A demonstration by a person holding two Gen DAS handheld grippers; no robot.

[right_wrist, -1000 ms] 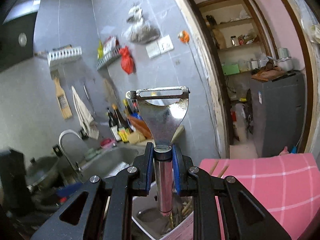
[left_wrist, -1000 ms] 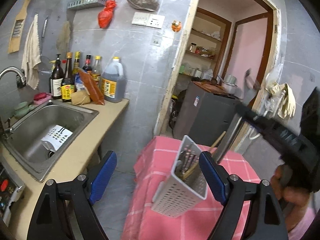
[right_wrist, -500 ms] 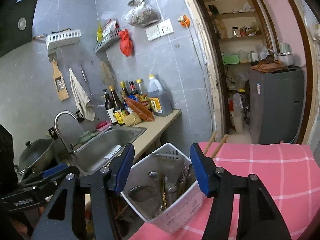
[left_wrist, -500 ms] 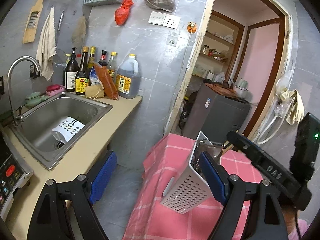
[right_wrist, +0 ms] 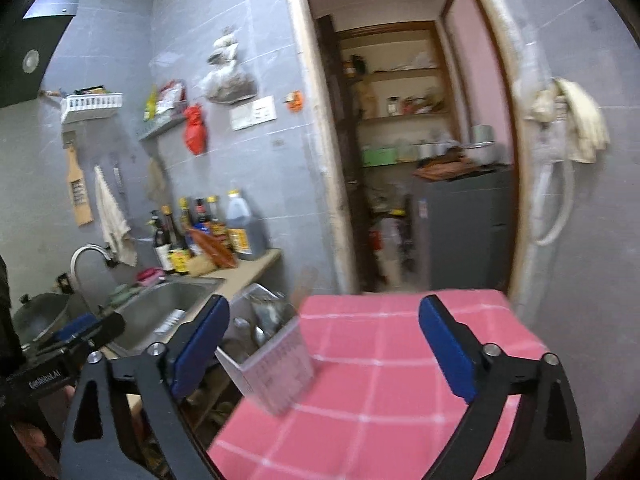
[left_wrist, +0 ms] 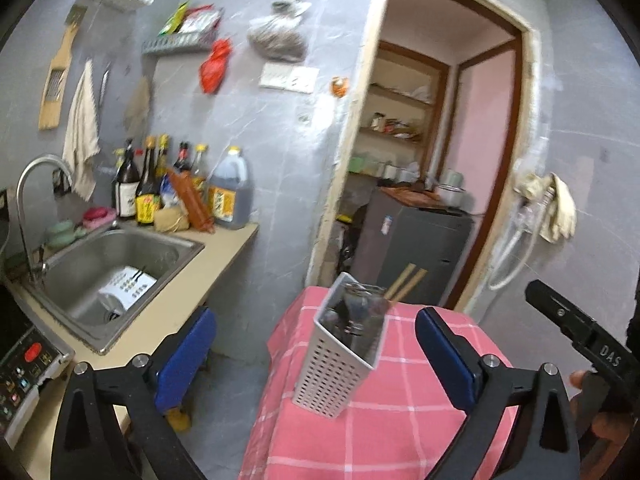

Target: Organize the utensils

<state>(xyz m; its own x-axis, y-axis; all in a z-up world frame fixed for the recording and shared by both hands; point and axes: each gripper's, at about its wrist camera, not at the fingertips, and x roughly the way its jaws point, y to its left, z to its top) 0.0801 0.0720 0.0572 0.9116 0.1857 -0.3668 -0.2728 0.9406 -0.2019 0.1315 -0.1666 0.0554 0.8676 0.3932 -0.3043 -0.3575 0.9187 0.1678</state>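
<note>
The white perforated utensil holder (left_wrist: 340, 354) stood upright on the pink checked tablecloth (left_wrist: 400, 432), close to the table's left edge and toward its far left corner as the left wrist view showed it. Metal utensils (left_wrist: 356, 308) filled it, too dark and blurred to tell apart, and two wooden chopsticks (left_wrist: 406, 280) stuck out of its top, leaning to the right.

The left gripper (left_wrist: 316, 354) hung in front of the holder with its blue pads spread wide, the jaws opening. The holder sat in the gap between them, but neither pad touched it. The right gripper (right_wrist: 324, 354) was also wide apart and opening, with nothing clamped. In its view the holder (right_wrist: 276, 364) appeared blurred beside the left pad, at the table's left edge, and only bare cloth (right_wrist: 400, 360) lay between the pads. Each gripper's black body showed at the rim of the other's view, with part of a hand (left_wrist: 600, 412) behind the right one.

Left of the table a beige counter (left_wrist: 208, 276) carried a steel sink (left_wrist: 80, 312) with a curved tap (left_wrist: 30, 188). A white slotted piece (left_wrist: 128, 288) lay in the basin. Sauce bottles (left_wrist: 148, 188) and a large dark jug (left_wrist: 230, 192) stood along the tiled wall at the counter's back edge. An open doorway (left_wrist: 436, 160) lay beyond the table.
</note>
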